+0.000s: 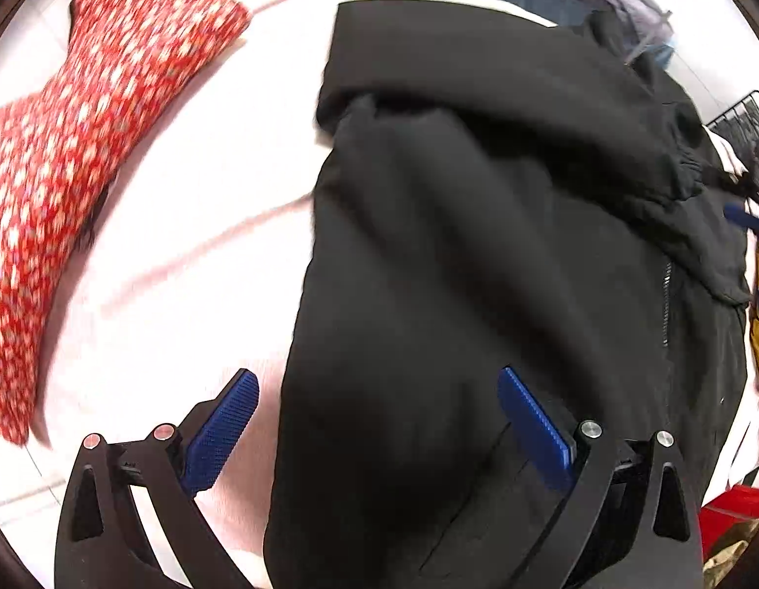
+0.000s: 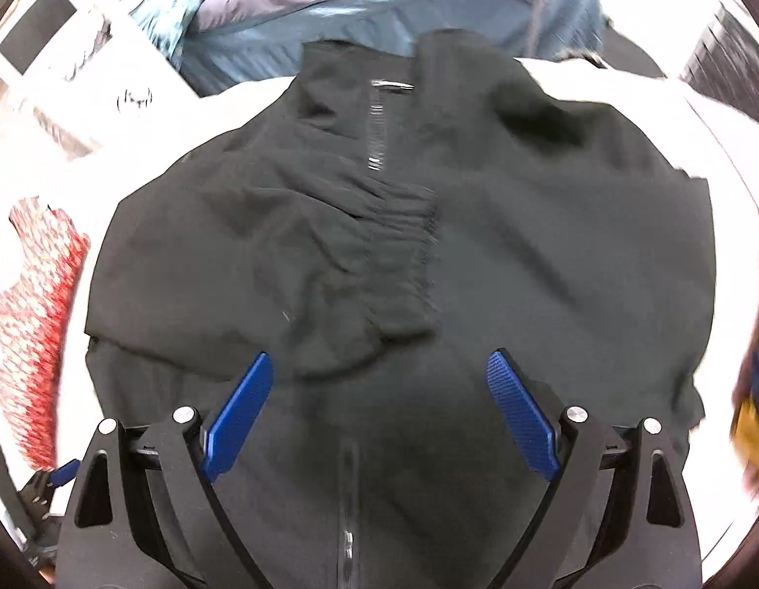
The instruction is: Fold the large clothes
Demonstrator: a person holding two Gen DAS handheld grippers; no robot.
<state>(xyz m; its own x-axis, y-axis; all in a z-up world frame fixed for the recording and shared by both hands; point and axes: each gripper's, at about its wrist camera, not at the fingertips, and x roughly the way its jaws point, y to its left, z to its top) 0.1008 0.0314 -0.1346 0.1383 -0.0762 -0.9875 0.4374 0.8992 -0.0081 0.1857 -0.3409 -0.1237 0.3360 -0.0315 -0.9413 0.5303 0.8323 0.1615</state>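
Two sets of tongs are seen above a black jacket (image 2: 404, 255) spread on a pale tabletop (image 1: 193, 206): the left tongs (image 1: 377, 422) over its edge, the right tongs (image 2: 379, 407) over its middle, both spread wide with nothing gripped. One sleeve, with a gathered cuff (image 2: 394, 216), is laid across the zipped front (image 2: 377, 137). The fabric is judged soft, light and somewhat slippery, likely to sag and slide when lifted. A firmer hold would be expected at seamed parts, such as the hem corners or shoulders. A red patterned garment (image 1: 85, 157) lies to one side, apart.
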